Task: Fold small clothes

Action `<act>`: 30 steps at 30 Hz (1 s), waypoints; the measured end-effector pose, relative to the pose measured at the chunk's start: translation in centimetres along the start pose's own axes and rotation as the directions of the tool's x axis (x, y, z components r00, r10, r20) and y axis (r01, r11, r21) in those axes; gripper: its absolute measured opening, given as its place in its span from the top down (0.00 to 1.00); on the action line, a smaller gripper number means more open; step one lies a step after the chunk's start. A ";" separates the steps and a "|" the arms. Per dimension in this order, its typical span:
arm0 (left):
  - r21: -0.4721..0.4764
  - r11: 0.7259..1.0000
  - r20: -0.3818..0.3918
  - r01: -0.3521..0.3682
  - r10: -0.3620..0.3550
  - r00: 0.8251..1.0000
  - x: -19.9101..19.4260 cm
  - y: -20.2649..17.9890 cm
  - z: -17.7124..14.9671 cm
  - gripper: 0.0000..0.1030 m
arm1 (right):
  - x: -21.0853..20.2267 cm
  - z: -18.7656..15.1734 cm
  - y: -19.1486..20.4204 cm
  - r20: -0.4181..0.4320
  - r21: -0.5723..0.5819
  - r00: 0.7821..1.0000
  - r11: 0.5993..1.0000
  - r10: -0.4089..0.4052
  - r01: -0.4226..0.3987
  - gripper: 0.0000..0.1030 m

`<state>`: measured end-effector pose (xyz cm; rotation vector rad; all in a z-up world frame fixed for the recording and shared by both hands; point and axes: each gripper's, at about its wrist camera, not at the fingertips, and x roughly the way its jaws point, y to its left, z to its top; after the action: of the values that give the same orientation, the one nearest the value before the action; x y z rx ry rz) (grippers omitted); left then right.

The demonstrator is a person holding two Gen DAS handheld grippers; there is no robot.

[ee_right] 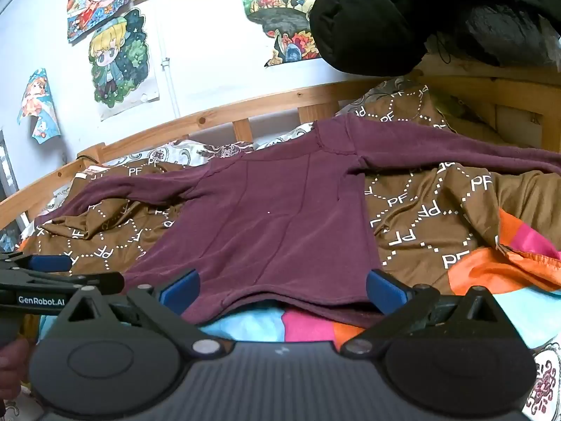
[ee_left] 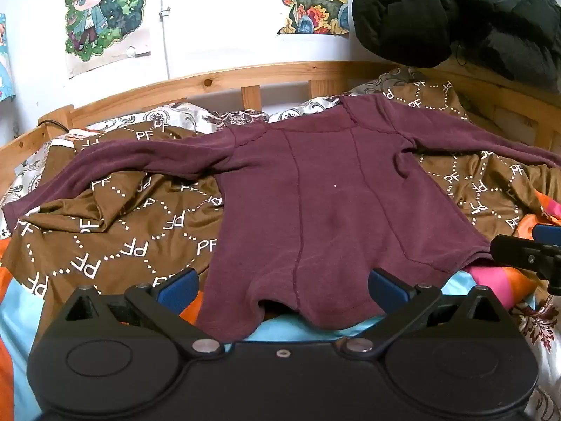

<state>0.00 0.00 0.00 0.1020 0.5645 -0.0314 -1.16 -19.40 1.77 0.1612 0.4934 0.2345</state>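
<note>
Maroon long-sleeved top (ee_left: 308,193) lies flat on the brown PF-print quilt (ee_left: 115,231), sleeves out toward 9 and 3 o'clock. Pre-fold: nothing gripped. Left gripper (ee_left: 282,286) and right gripper (ee_right: 282,286) gape wide at the hem. Next, probably: pinch hem corners.

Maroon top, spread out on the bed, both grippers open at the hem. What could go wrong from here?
1. The maroon top lies on a loose, wrinkled brown PF-print cloth; a pinch at the hem could catch that layer too.
2. Both sleeves are spread wide, and the left sleeve sags over the wrinkles, so a fold may come out crooked.
3. The left gripper and right gripper sit close along one hem and might collide.
</note>
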 end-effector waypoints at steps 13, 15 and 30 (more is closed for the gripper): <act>-0.002 1.000 0.002 0.005 -0.005 1.000 -0.1 0.0 0.0 0.01 | 0.0 0.0 0.1 -0.005 0.004 1.000 1.000 0.003 -0.003 0.00; -0.002 1.000 0.002 0.001 -0.001 1.000 0.0 0.0 0.0 0.01 | 0.0 0.1 0.2 -0.006 0.003 1.000 1.000 0.003 -0.003 0.00; -0.004 1.000 0.003 0.002 -0.002 1.000 0.0 0.0 0.0 0.01 | 0.0 -0.1 -0.2 -0.006 0.007 1.000 1.000 0.003 -0.003 0.00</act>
<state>-0.01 0.01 0.01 0.0977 0.5616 -0.0325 -1.19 -19.56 1.71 0.1685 0.4997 0.2366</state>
